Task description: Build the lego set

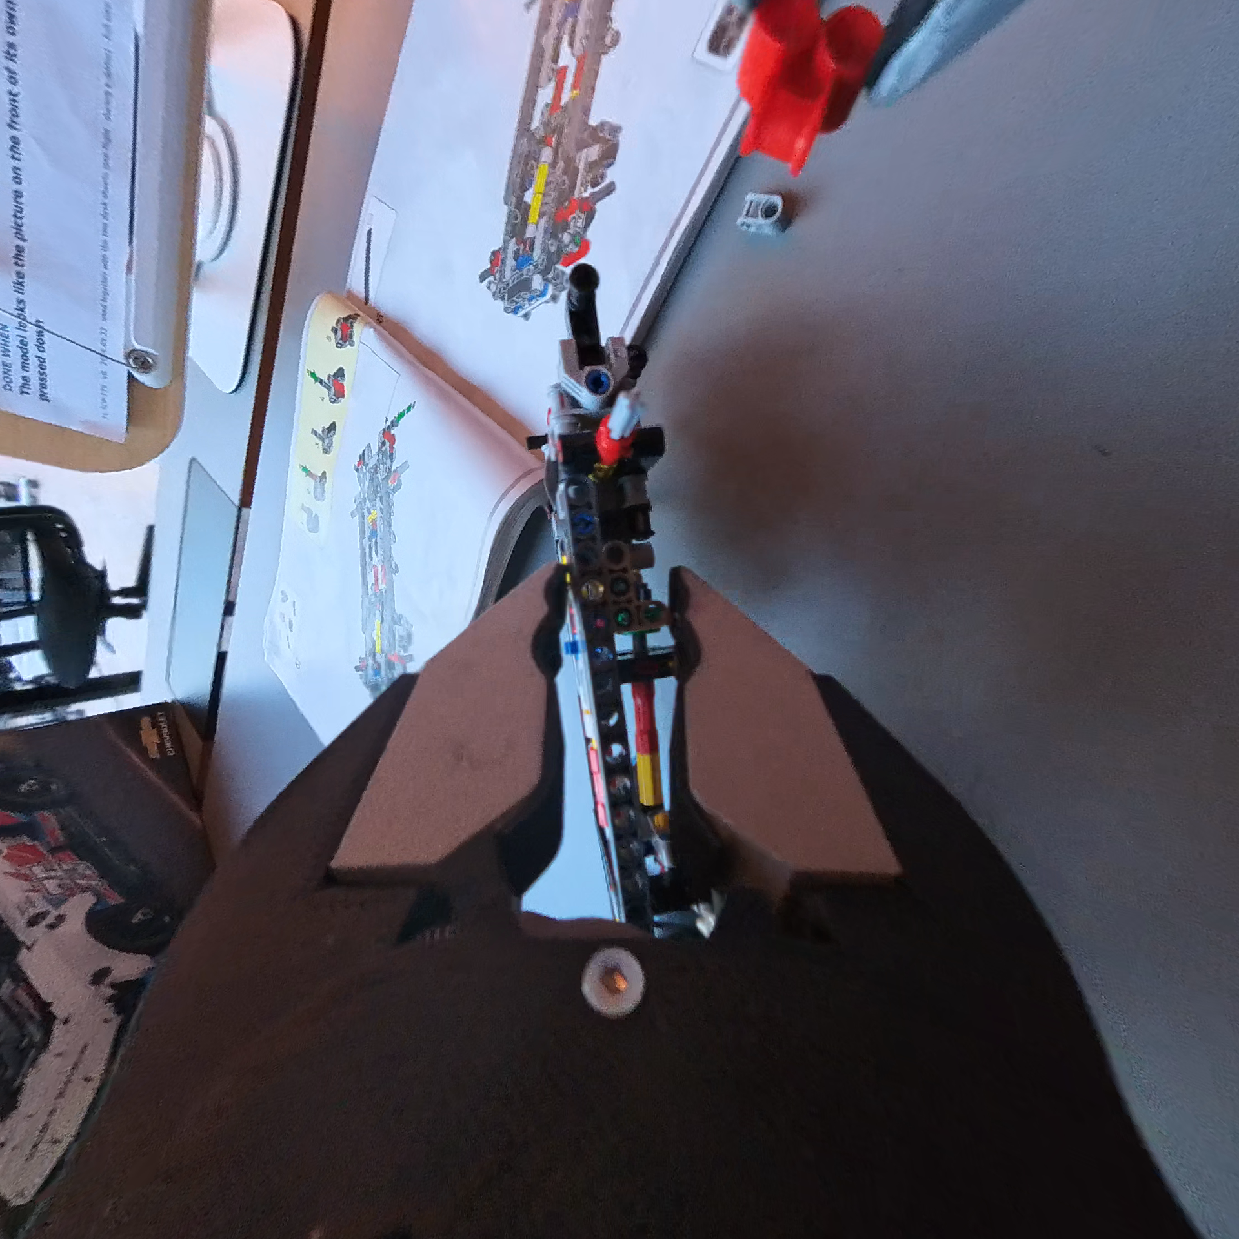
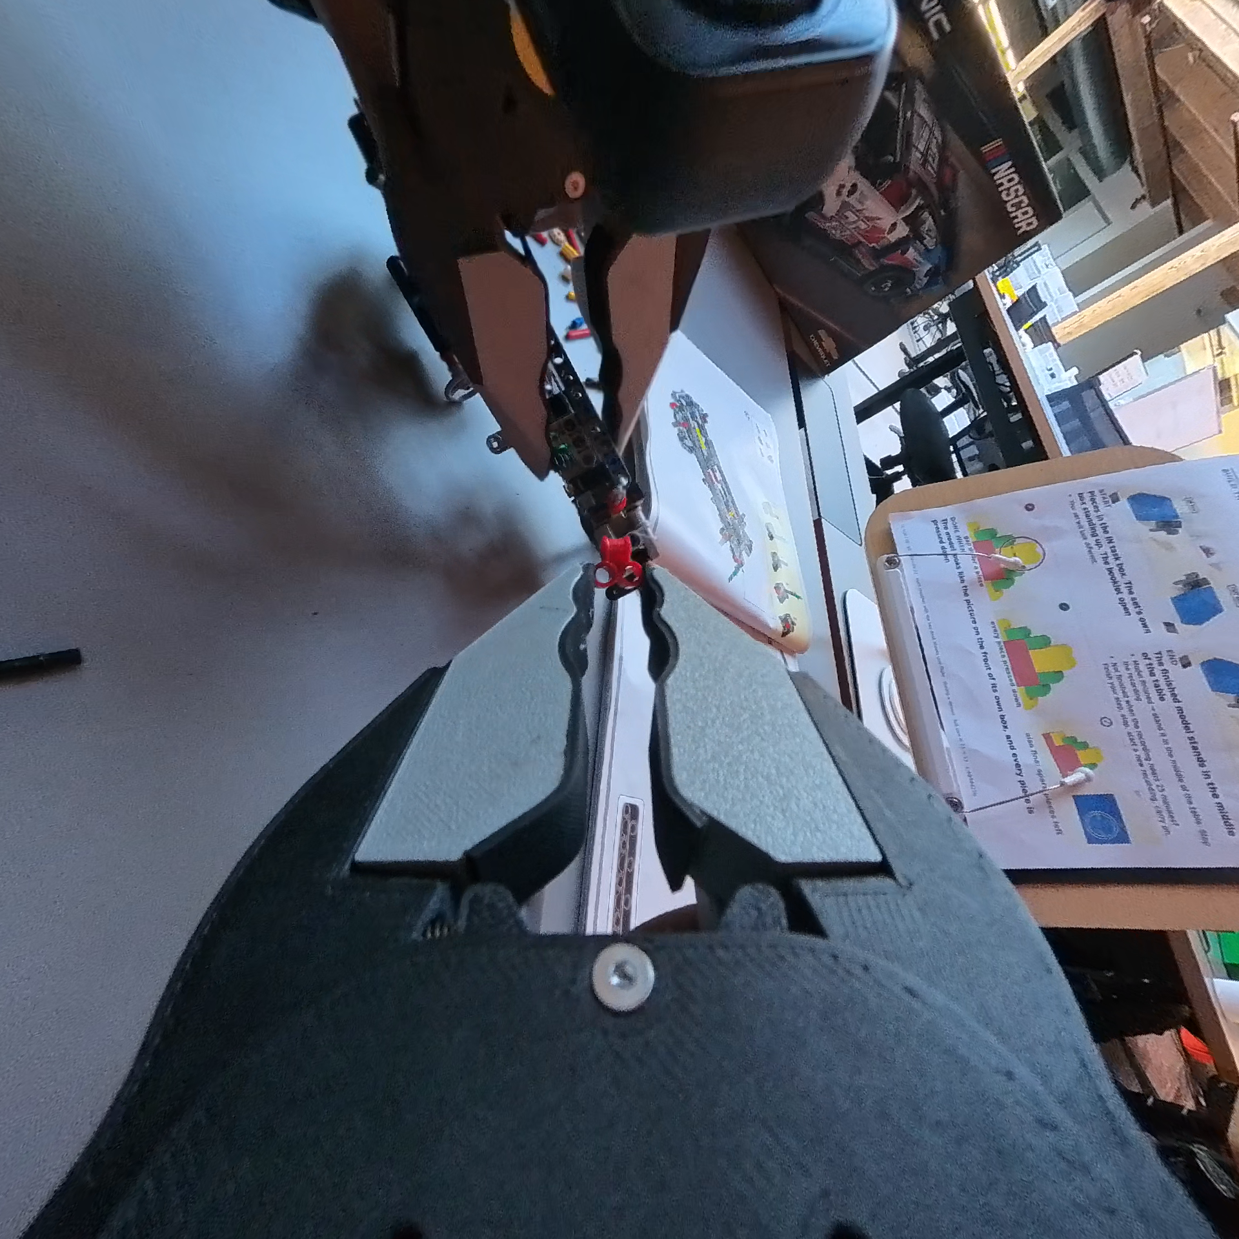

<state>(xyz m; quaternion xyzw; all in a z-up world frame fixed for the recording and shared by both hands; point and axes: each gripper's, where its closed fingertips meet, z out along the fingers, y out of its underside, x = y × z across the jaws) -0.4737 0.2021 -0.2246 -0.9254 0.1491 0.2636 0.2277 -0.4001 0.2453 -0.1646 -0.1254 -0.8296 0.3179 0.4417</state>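
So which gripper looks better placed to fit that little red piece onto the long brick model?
Probably the right gripper: the red piece sits at its fingertips, right by the end of the brick model, which lies between the left gripper's fingers.

From my end this reads as a workshop or lab bench set up for model building — a grey table (image 2: 167, 335), an open building-instruction booklet (image 2: 724, 483) at two o'clock, a clipboard with an illustrated sheet (image 2: 1086, 670) at three. A model-car set box (image 2: 938, 221) stands at one o'clock. Beyond it I see timber shelving (image 2: 1140, 134) and an office chair (image 2: 925, 436) — shared workspace, not a home.
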